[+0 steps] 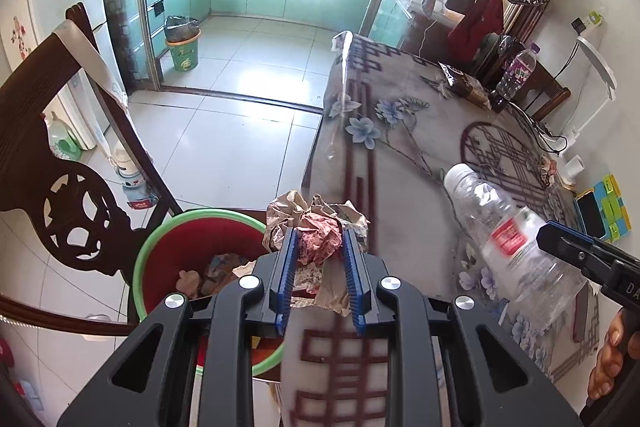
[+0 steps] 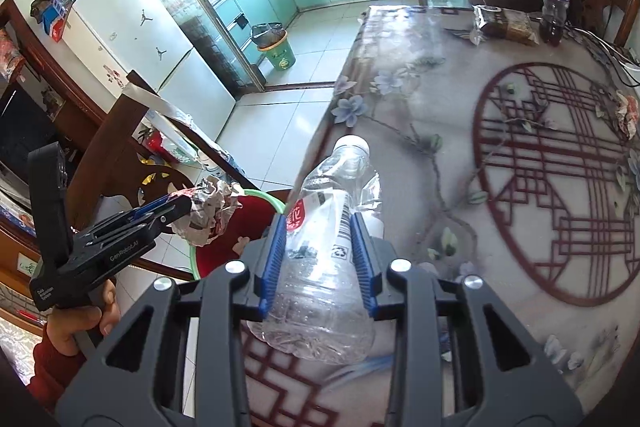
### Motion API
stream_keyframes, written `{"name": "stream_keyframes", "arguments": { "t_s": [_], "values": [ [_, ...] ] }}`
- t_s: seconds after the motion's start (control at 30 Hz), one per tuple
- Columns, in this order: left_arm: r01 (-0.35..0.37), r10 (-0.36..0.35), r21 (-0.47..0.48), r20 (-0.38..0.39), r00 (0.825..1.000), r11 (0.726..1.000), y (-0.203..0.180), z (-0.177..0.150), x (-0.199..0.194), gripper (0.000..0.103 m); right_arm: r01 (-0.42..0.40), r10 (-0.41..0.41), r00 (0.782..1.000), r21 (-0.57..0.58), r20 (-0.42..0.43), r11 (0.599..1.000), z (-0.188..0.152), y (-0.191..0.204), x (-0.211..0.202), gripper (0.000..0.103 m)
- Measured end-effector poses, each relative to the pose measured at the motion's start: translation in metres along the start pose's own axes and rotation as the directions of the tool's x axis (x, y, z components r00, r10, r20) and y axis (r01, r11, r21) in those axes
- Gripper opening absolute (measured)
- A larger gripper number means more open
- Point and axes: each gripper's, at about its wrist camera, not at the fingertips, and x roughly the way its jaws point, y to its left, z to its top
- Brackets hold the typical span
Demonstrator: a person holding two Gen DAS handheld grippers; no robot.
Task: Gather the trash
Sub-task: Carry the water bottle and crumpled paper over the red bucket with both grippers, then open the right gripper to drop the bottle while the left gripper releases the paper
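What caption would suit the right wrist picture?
Right gripper clamps an empty plastic bottle above the table; left gripper holds crumpled paper over a red bin.

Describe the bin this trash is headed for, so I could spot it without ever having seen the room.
Find the table with the flowered cloth. By its near corner, beside the carved dark wooden chair, stands the red bin with a green rim, scraps already inside. The other bin, the green bin with a black liner, stands far off in the kitchen.
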Motion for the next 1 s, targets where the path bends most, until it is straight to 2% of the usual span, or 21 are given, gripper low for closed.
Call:
{"name": "stream_keyframes", "arguments": {
  "t_s": [0.23, 0.27, 0.3, 0.33, 0.4, 0.47, 0.5, 0.53, 0.57, 0.6, 0.63, 0.67, 0.7, 0.77, 0.87, 1.0],
  "values": [
    [-0.007, 0.007, -0.014, -0.019, 1.000, 1.000, 0.026, 0.000, 0.008, 0.021, -0.015, 0.014, 0.999, -0.026, -0.036, 1.000, 0.005, 0.026, 0.024, 0.012],
    [-0.008, 0.008, -0.019, -0.025, 1.000, 1.000, 0.029, -0.001, 0.010, 0.021, -0.012, 0.010, 0.998, -0.027, -0.059, 1.000, 0.004, 0.026, 0.032, 0.028],
    [-0.011, 0.010, -0.024, -0.033, 0.999, 1.000, 0.033, -0.001, 0.013, 0.021, -0.011, 0.009, 0.996, -0.031, -0.087, 0.999, 0.001, 0.027, 0.041, 0.059],
    [-0.013, 0.012, -0.029, -0.039, 0.999, 0.999, 0.037, -0.002, 0.016, 0.021, -0.010, 0.006, 0.994, -0.033, -0.113, 0.999, -0.002, 0.029, 0.050, 0.068],
    [-0.015, 0.013, -0.039, -0.054, 0.998, 0.999, 0.042, -0.005, 0.023, 0.021, -0.041, 0.033, 0.984, -0.039, -0.174, 0.998, -0.013, 0.040, 0.073, 0.070],
    [-0.016, 0.011, -0.058, -0.077, 0.997, 0.998, 0.048, -0.009, 0.032, 0.021, -0.084, 0.063, 0.956, -0.063, -0.287, 0.994, -0.030, 0.061, 0.104, 0.078],
    [-0.017, 0.011, -0.065, -0.083, 0.996, 0.998, 0.051, -0.011, 0.035, 0.021, -0.074, 0.029, 0.938, -0.117, -0.346, 0.990, -0.044, 0.075, 0.125, 0.077],
    [-0.019, 0.012, -0.075, -0.086, 0.996, 0.997, 0.054, -0.012, 0.038, 0.021, -0.028, -0.050, 0.928, -0.202, -0.370, 0.979, -0.058, 0.088, 0.143, 0.066],
    [-0.019, 0.012, -0.081, -0.086, 0.996, 0.997, 0.055, -0.013, 0.038, 0.021, 0.004, -0.107, 0.921, -0.267, -0.373, 0.964, -0.069, 0.097, 0.156, 0.012],
    [-0.021, 0.014, -0.088, -0.081, 0.997, 0.996, 0.059, -0.013, 0.037, 0.021, 0.027, -0.152, 0.903, -0.299, -0.402, 0.954, -0.077, 0.102, 0.167, 0.000],
    [-0.024, 0.018, -0.091, -0.073, 0.997, 0.996, 0.062, -0.013, 0.034, 0.021, 0.007, -0.142, 0.881, -0.289, -0.452, 0.957, -0.086, 0.102, 0.178, 0.000],
    [-0.032, 0.026, -0.093, -0.064, 0.998, 0.995, 0.066, -0.012, 0.032, 0.021, 0.000, -0.134, 0.886, -0.289, -0.445, 0.957, -0.088, 0.103, 0.178, 0.000],
    [-0.041, 0.035, -0.097, -0.061, 0.998, 0.994, 0.069, -0.012, 0.030, 0.021, 0.008, -0.160, 0.882, -0.325, -0.444, 0.946, -0.089, 0.106, 0.179, 0.000],
    [-0.059, 0.052, -0.122, -0.064, 0.997, 0.991, 0.083, -0.010, 0.031, 0.021, 0.010, -0.163, 0.891, -0.340, -0.424, 0.940, -0.085, 0.107, 0.176, 0.000],
    [-0.081, 0.072, -0.139, -0.064, 0.995, 0.987, 0.097, -0.009, 0.030, 0.021, -0.003, -0.104, 0.924, -0.281, -0.367, 0.960, -0.067, 0.103, 0.160, 0.000],
    [-0.095, 0.085, -0.146, -0.068, 0.994, 0.985, 0.103, -0.007, 0.031, 0.021, -0.006, -0.087, 0.944, -0.282, -0.318, 0.959, -0.051, 0.106, 0.143, 0.001]
  ]
}}
